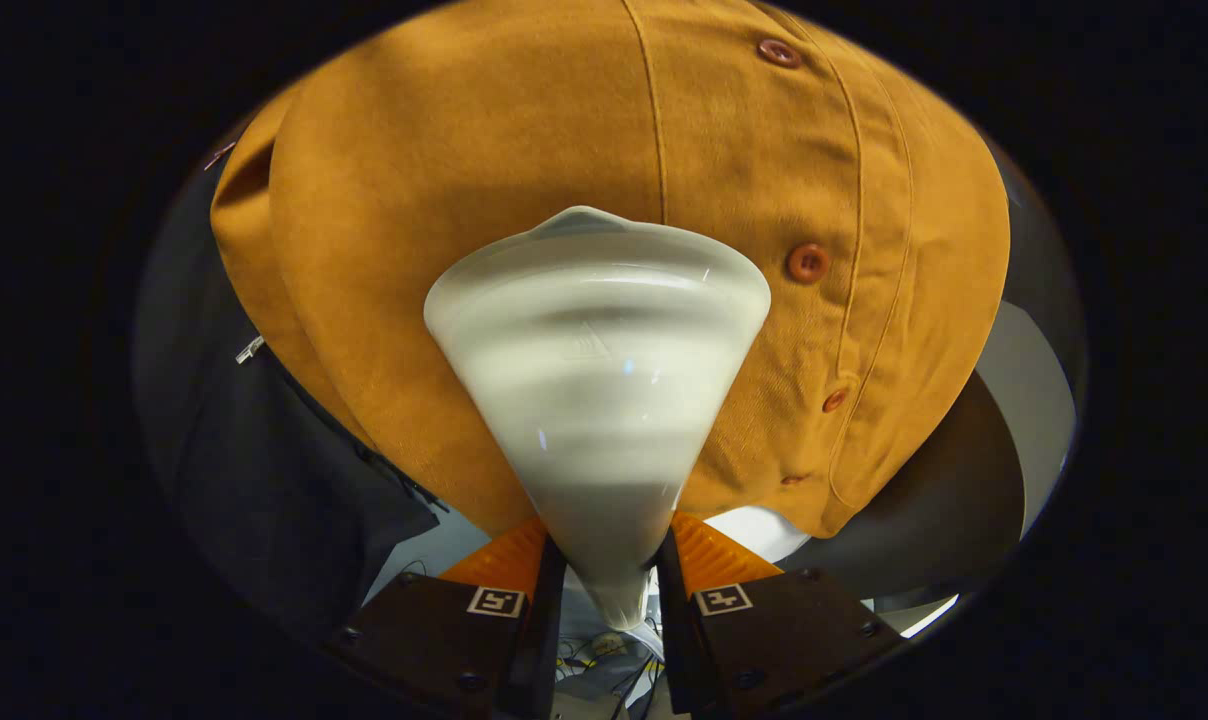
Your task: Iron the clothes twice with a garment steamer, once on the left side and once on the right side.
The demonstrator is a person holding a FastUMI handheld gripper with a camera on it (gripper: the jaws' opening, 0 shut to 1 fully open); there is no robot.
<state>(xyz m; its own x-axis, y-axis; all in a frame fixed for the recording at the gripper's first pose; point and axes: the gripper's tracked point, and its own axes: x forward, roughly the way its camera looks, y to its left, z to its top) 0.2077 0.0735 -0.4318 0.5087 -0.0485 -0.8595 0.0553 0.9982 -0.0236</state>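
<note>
Dark garment [294, 480] hangs beside mustard shirt [524, 130].
Gripper [609, 575] clamps white steamer [599, 370], its head against shirt front, left of buttons [807, 262].

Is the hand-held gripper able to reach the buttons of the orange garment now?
Probably yes: the hand-held gripper holds the steamer against the orange garment, and nothing blocks the buttons beside its head.
</note>
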